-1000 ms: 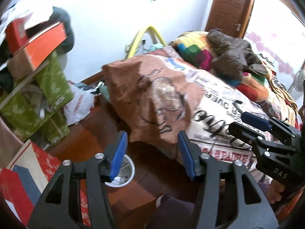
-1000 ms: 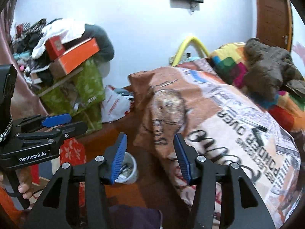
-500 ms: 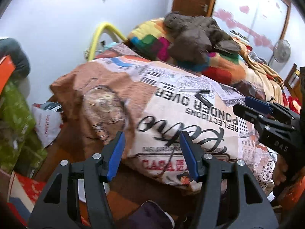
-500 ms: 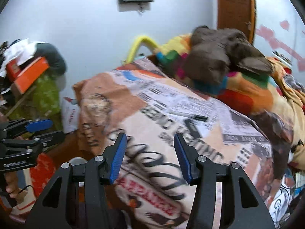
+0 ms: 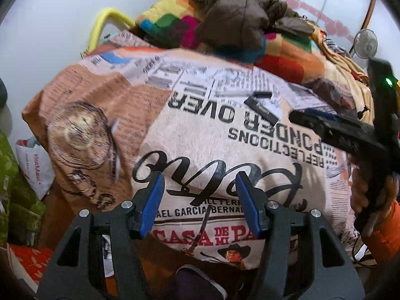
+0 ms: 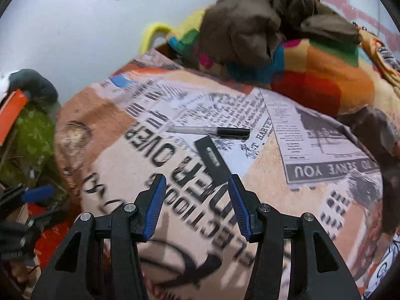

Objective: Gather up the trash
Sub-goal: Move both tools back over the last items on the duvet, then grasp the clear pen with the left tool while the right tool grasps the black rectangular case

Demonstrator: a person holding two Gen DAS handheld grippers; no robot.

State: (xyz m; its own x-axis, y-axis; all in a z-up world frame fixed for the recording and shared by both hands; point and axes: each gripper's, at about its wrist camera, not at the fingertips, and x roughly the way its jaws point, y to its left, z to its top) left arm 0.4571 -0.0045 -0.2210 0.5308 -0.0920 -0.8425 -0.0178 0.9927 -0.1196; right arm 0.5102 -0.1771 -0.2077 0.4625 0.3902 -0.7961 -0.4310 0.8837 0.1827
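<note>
A flat black strip (image 6: 212,161) and a pen (image 6: 207,131) with a black cap lie on the newspaper-print blanket (image 6: 287,200) on the bed. My right gripper (image 6: 197,182) hovers open just short of the black strip, with nothing between its blue pads. In the left wrist view the strip (image 5: 261,110) and the pen (image 5: 240,93) lie further up the blanket (image 5: 200,130). My left gripper (image 5: 200,182) is open and empty above the blanket's near edge. The right gripper's black body (image 5: 350,135) reaches in from the right side, held by a hand in an orange sleeve.
A brown jacket (image 6: 257,17) lies on a multicoloured blanket (image 6: 325,75) at the head of the bed. Left of the bed are a white plastic bag (image 5: 35,165) and green bags (image 6: 32,130). A fan (image 5: 367,43) stands far right. A shoe (image 5: 197,282) shows below.
Both views have swung from the floor beside the bed onto the bed and dropped closer to the blanket. The white bin has left view. Neither gripper's opening has changed.
</note>
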